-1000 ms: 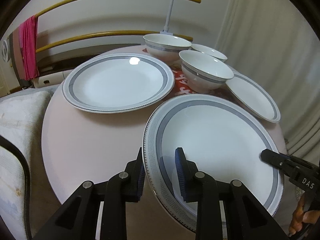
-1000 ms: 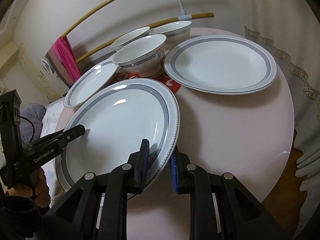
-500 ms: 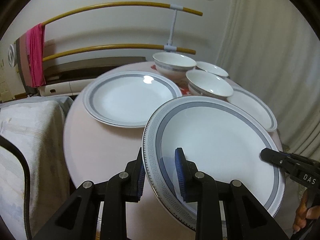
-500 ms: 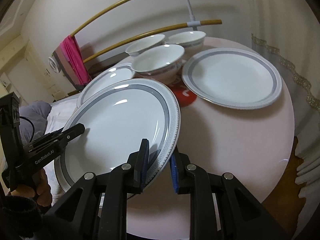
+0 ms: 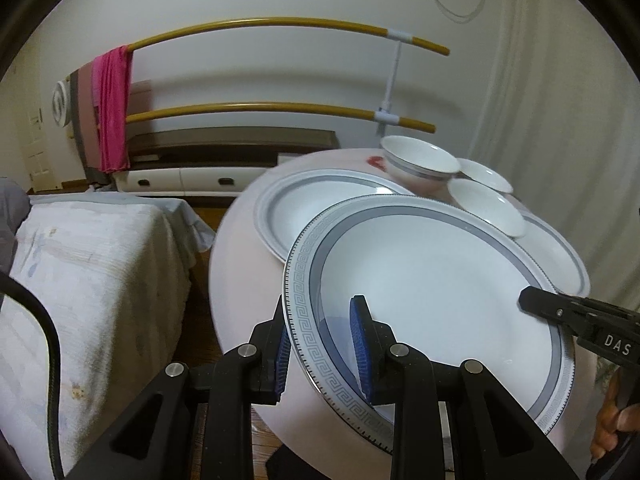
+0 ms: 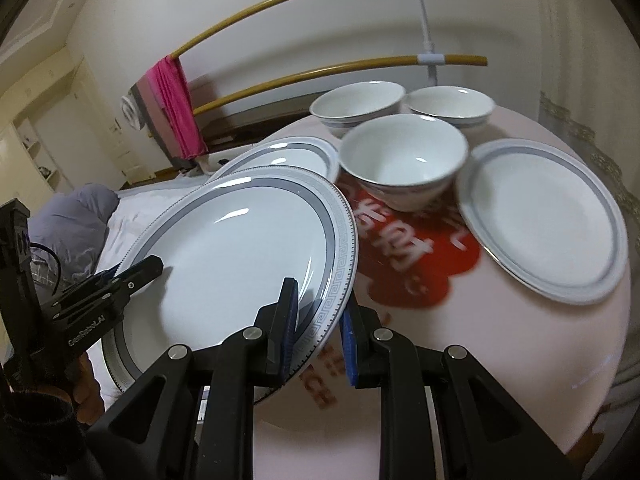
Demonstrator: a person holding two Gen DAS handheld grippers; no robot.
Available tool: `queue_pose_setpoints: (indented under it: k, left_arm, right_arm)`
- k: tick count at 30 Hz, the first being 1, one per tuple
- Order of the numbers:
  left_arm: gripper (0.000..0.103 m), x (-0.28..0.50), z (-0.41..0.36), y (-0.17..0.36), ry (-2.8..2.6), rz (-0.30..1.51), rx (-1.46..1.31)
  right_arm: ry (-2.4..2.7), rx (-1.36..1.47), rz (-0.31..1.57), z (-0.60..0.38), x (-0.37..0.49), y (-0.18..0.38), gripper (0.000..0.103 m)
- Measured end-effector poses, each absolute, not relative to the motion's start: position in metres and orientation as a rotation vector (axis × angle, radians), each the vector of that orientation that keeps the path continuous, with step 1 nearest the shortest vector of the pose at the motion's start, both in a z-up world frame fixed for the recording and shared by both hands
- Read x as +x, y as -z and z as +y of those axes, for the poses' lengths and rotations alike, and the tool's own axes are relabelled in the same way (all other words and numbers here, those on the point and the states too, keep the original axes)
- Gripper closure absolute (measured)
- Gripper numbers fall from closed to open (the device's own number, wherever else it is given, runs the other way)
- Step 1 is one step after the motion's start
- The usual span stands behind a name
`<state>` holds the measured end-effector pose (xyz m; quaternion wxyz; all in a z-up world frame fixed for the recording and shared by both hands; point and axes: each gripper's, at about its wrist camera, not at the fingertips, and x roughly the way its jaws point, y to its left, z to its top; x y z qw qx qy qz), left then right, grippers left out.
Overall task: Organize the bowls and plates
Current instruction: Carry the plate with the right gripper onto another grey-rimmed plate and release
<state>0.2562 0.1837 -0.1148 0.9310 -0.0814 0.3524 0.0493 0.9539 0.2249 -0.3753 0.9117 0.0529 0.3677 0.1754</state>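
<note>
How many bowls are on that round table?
3. The nearest bowl sits by the red mat; one bowl stands behind it to the left, another bowl behind to the right. None appear hidden.

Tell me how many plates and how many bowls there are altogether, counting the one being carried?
White grey-banded plates: 3 (carried key-pattern plate, left plate, right plate)
White grey-banded bowls: 3 (near, back-left, back-right)
Total: 6

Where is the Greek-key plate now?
Greek-key plate: held above the table, its rim pinched by left gripper and right gripper, left of the nearest bowl.
</note>
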Motion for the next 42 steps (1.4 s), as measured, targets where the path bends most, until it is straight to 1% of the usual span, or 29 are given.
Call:
queue_pose_setpoints:
  k: [20, 42]
  left_arm:
    - [0.079, 0.334, 0.218, 0.134, -0.139, 0.737, -0.189]
    - [0.079, 0.376, 0.229, 0.149, -0.135, 0.752, -0.190]
  right_arm:
    - [-0.350, 0.105, 0.814, 0.265, 1.030, 0.388, 0.082]
    - [-0.271, 0.159, 0.837, 0.269, 1.052, 0.395, 0.080]
